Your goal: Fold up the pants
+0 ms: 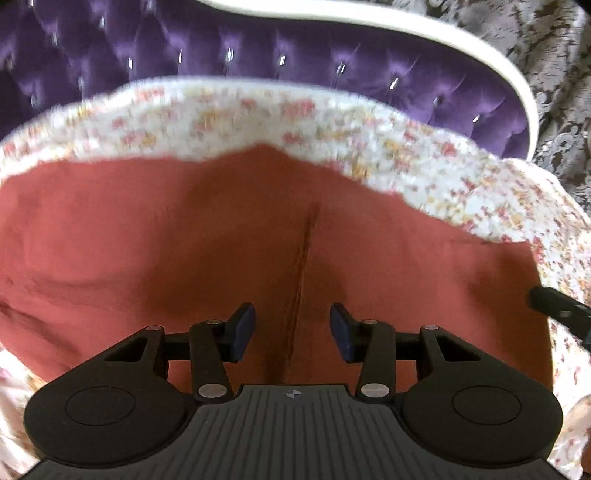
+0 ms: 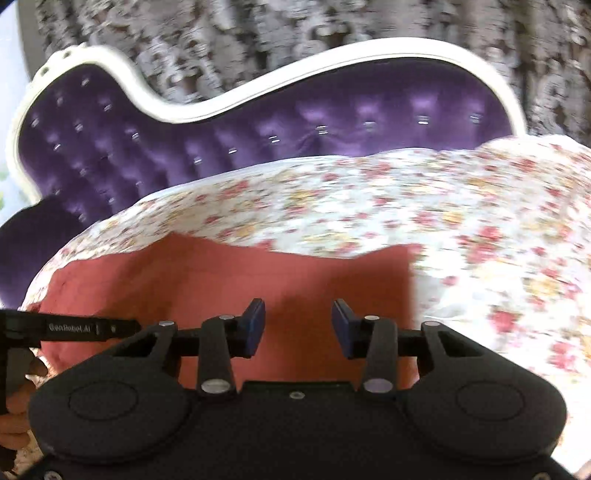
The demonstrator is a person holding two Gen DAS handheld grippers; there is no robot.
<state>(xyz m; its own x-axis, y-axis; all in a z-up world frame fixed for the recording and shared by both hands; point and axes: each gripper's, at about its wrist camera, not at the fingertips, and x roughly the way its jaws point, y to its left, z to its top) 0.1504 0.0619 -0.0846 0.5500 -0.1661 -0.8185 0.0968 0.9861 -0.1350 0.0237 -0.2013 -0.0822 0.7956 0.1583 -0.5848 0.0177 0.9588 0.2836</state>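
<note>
Rust-red pants (image 1: 221,236) lie spread flat on a floral bedsheet (image 1: 258,114), with a long seam running down their middle. My left gripper (image 1: 292,332) hovers over the pants, open and empty, its fingers on either side of the seam. In the right wrist view the pants (image 2: 236,273) show a straight right edge. My right gripper (image 2: 298,328) is open and empty above them. The left gripper shows at the left edge of the right wrist view (image 2: 74,328). The right gripper's tip shows at the right edge of the left wrist view (image 1: 557,306).
A purple tufted headboard (image 2: 258,122) with a white curved frame (image 2: 280,70) stands behind the bed. Grey patterned curtains (image 2: 295,26) hang behind it. The floral sheet (image 2: 480,229) extends to the right of the pants.
</note>
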